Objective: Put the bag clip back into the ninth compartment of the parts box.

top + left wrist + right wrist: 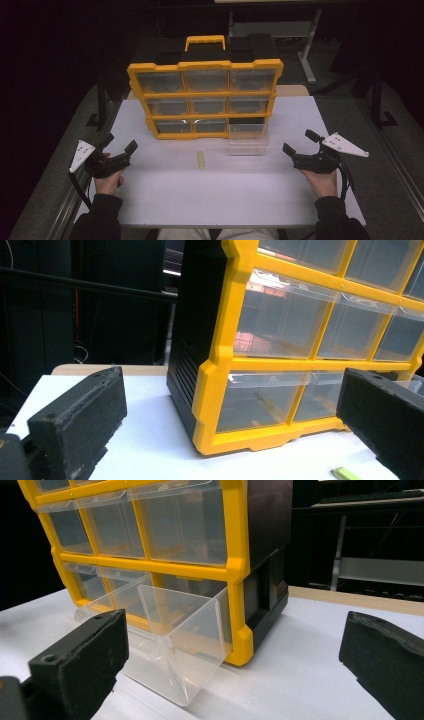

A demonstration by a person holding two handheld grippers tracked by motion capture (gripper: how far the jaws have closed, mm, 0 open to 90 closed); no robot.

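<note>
A yellow and black drawer cabinet (206, 95) stands upright at the back middle of the white table (220, 195). Its bottom-right clear drawer (248, 139) is pulled out and rests on the table in front of its slot. A small yellow-green piece (201, 160) lies in front of the cabinet. My left gripper (119, 142) hovers at the left, open and empty. My right gripper (301, 141) hovers at the right, open and empty. The cabinet (300, 340) and the piece (346, 473) show between the left jaws. The pulled-out drawer (170, 635) and the cabinet (165, 535) stand before the right jaws.
The cabinet has a yellow carry handle (205, 41) on top and clear drawers in three rows. Table edges lie just outside each hand. A dark floor and a grey table frame (305, 55) are behind the table.
</note>
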